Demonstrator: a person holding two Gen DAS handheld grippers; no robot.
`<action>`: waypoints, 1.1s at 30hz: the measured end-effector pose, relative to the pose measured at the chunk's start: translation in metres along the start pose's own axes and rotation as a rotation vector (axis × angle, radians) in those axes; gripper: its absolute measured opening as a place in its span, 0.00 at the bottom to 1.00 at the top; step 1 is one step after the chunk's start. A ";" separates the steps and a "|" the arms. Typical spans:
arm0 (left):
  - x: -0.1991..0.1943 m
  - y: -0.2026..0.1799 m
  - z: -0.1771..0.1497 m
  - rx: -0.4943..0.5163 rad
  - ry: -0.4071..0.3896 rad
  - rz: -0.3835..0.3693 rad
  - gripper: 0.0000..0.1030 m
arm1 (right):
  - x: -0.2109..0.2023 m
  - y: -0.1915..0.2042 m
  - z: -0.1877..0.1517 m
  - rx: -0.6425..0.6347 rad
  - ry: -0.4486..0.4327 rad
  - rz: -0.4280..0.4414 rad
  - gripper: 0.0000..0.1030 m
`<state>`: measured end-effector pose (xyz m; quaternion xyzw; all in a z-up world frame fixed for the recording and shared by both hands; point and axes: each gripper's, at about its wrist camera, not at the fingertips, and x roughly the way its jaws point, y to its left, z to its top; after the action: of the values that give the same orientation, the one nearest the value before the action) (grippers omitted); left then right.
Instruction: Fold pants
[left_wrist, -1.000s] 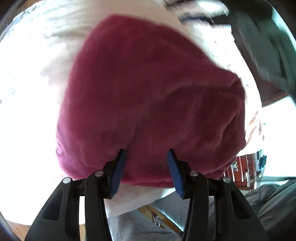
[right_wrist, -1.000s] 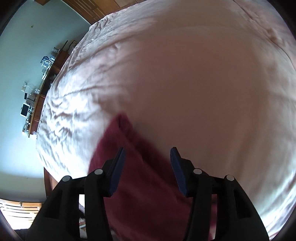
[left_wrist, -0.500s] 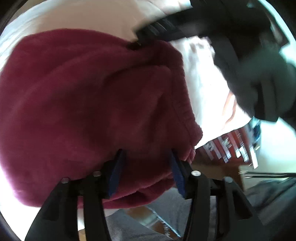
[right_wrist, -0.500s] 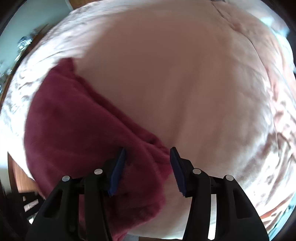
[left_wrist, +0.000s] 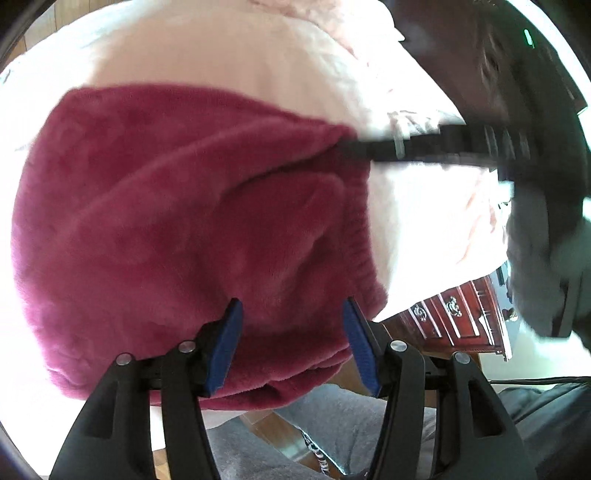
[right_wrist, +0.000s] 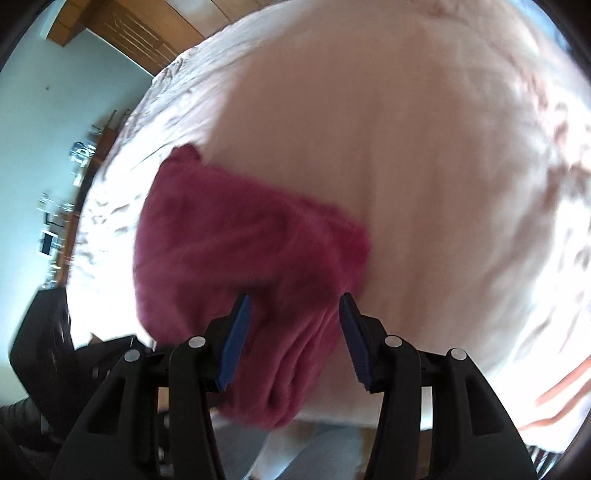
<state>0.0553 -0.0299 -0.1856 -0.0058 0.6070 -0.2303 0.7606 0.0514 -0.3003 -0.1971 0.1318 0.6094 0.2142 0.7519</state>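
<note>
A home bedroom: a wide bed (right_wrist: 424, 177) under rumpled pale pink bedding fills both views, with a carved dark-wood dresser (left_wrist: 461, 317) at four o'clock and wooden wardrobe doors (right_wrist: 129, 33) at eleven.

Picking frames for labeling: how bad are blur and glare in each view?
Left wrist: the other gripper is smeared by motion blur, the bedsheet blows out white at left, the maroon pants are soft. Right wrist: everything is blurred, glare at the sheet's right edge; fisheye bends both.

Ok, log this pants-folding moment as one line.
pants: folded bundle on bed | left tool: opening, above pants, no grip | right tool: open, above pants
</note>
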 end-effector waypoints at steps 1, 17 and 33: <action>-0.004 -0.001 0.003 0.005 -0.008 0.008 0.55 | 0.003 0.000 -0.005 0.007 0.017 0.007 0.50; -0.062 0.080 0.053 -0.038 -0.068 0.125 0.66 | 0.039 -0.021 -0.047 0.205 0.045 -0.041 0.60; -0.070 0.188 0.086 -0.036 -0.032 0.167 0.80 | 0.045 -0.016 -0.048 0.440 -0.157 0.082 0.88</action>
<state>0.1885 0.1397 -0.1524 0.0276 0.5970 -0.1550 0.7867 0.0146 -0.2956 -0.2535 0.3333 0.5752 0.0959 0.7408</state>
